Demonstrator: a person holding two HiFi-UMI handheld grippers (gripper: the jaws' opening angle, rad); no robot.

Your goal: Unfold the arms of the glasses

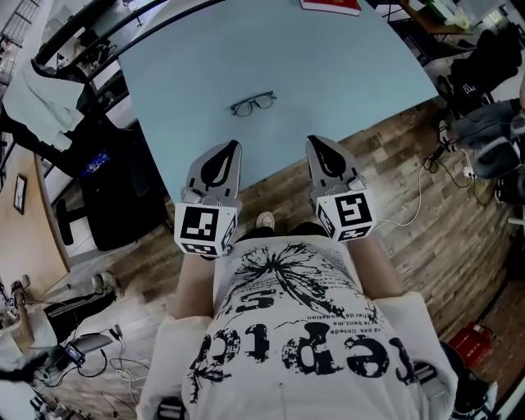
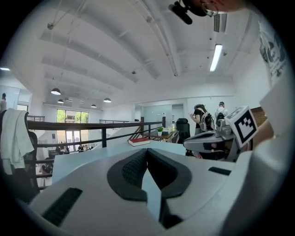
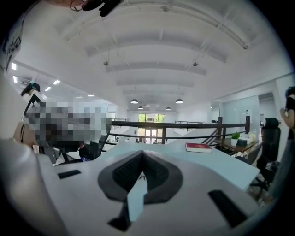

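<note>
Fingers (image 2: 131,168) of left gripper (image 1: 235,146) and right gripper (image 1: 313,141) pressed together, empty; glasses (image 1: 253,103) on table (image 1: 344,74), upper centre of head view, well ahead; likely approach step; next needs jaws opened at the arms.

Left gripper (image 1: 235,146), right gripper (image 1: 312,140): jaws together, apparently empty.

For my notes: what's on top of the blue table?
Glasses lie near the front edge of the table, a red book at its far edge. The left gripper and right gripper hide small patches.
</note>
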